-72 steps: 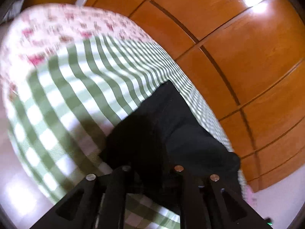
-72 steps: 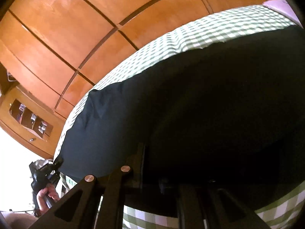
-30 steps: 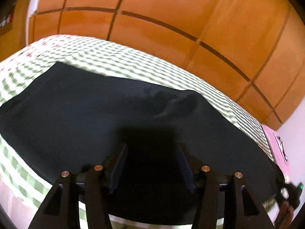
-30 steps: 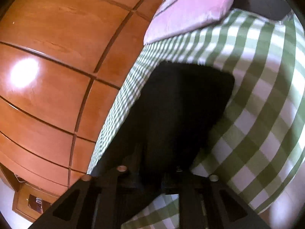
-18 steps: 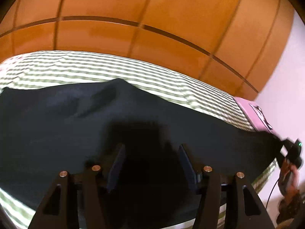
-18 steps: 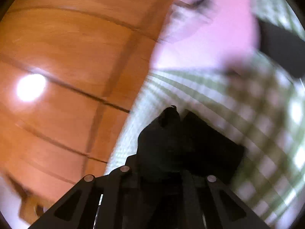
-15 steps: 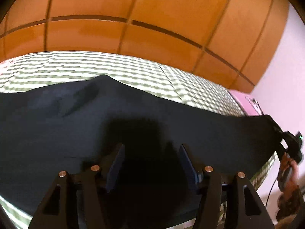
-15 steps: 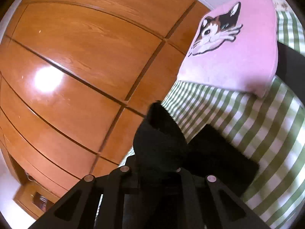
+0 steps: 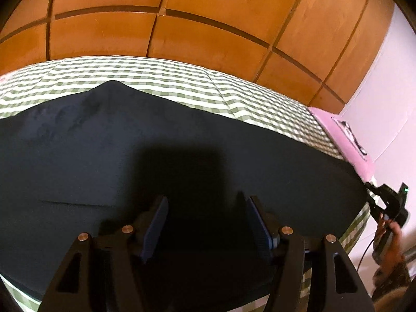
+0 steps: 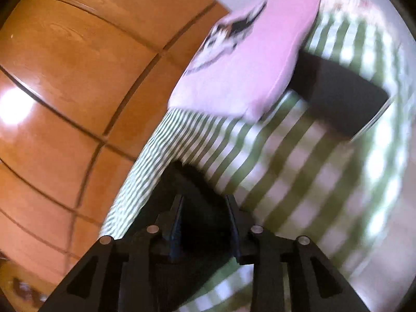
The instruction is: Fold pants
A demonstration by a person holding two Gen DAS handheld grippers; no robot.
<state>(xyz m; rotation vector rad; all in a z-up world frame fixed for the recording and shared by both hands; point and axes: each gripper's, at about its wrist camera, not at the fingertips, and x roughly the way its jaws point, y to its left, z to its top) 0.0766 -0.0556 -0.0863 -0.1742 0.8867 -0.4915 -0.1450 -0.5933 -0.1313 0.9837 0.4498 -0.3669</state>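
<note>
Nearest to us in the left wrist view, we are holding the left gripper [image 9: 205, 223] over the dark pants [image 9: 104, 156], its two blue-padded fingers [image 9: 156, 223] standing well apart with nothing pinched between them, the cloth lying beneath them and the jaws having just been opening a little further. The pants are spreading flat and wide across the bed [image 9: 182, 83], covering most of the green-and-white checked sheet, with one soft peak rising at their far edge. At the right end of the garment we are seeing the right gripper [image 9: 374, 195] at the pants' corner, a hand [image 9: 390, 236] wrapping its handle, though it is too small there for us to judge its jaws. In the blurred right wrist view, the right gripper [image 10: 205, 223] is showing its fingers parted, having just been opening, with a dark fold of the pants [image 10: 192, 189] lying between them; whether the pads are pressing on it we cannot tell. Beyond that fold the checked bed [image 10: 299, 171] is running on to a pink cushion [image 10: 249, 59] with a cat picture, and a dark flat object [image 10: 340, 96] is lying beside it. Farthest back, orange wood panelling [image 9: 208, 26] is filling the wall behind the bed.
</note>
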